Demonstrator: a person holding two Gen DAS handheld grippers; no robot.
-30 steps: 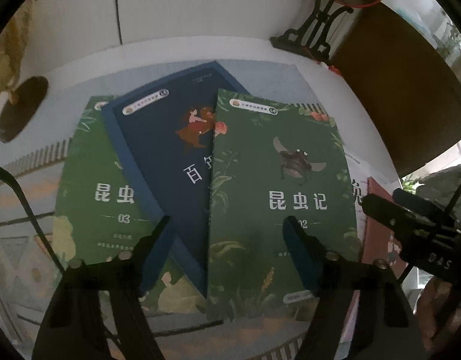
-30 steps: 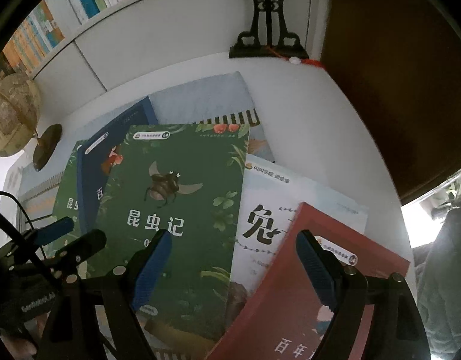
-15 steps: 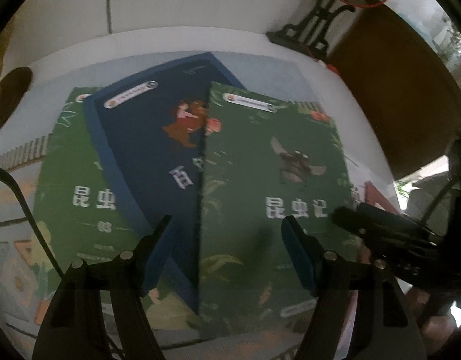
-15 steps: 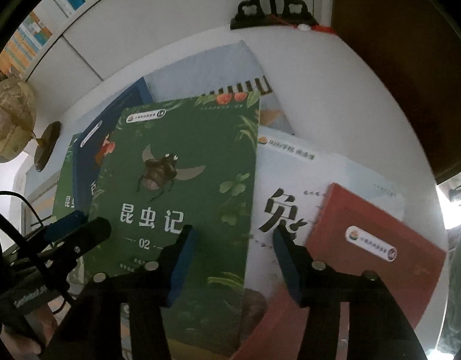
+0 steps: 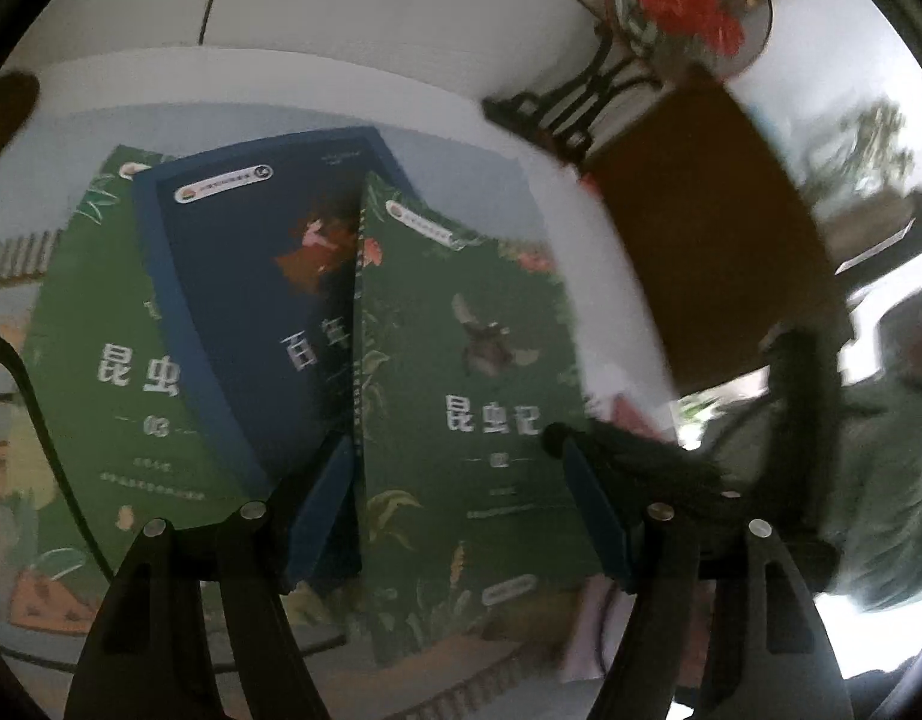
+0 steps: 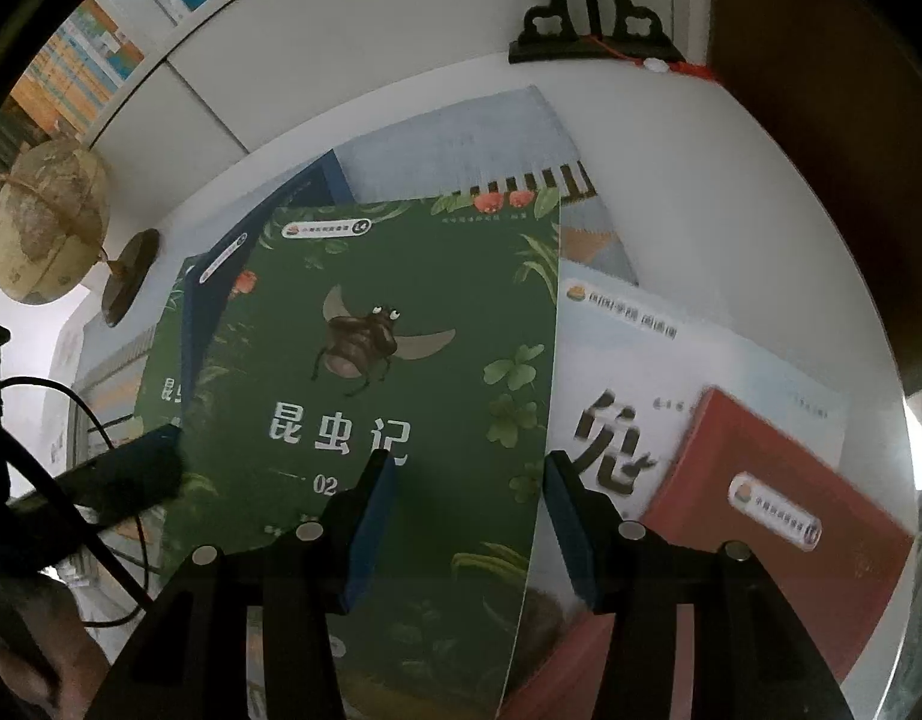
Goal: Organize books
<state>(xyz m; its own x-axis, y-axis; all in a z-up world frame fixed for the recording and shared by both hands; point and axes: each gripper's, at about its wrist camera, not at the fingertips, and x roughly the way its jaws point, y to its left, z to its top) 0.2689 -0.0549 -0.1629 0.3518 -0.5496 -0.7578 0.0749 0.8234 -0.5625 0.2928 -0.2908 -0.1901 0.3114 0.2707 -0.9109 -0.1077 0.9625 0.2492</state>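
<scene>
L→R: the left hand-held gripper (image 5: 458, 501) is released, jaws wide and unchanged vs a sec ago, hovering over the seam where the blue book (image 5: 263, 312) meets the green "02" book (image 5: 461, 420). The right hand-held gripper (image 6: 466, 510) has narrowed a lot from its wide gape and its jaws straddle that green book's right edge, pads not clearly pressing yet. Looks like a pinch-and-lift is starting, so sorting moves on w/ the top book, which overlaps the white book (image 6: 700, 372) and red book (image 6: 778, 480) on the worktop (image 6: 670, 192).

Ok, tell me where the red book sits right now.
In the right wrist view, the red book lies at lower right, overlapping the white book, just right of the right gripper and the green beetle book.
</scene>
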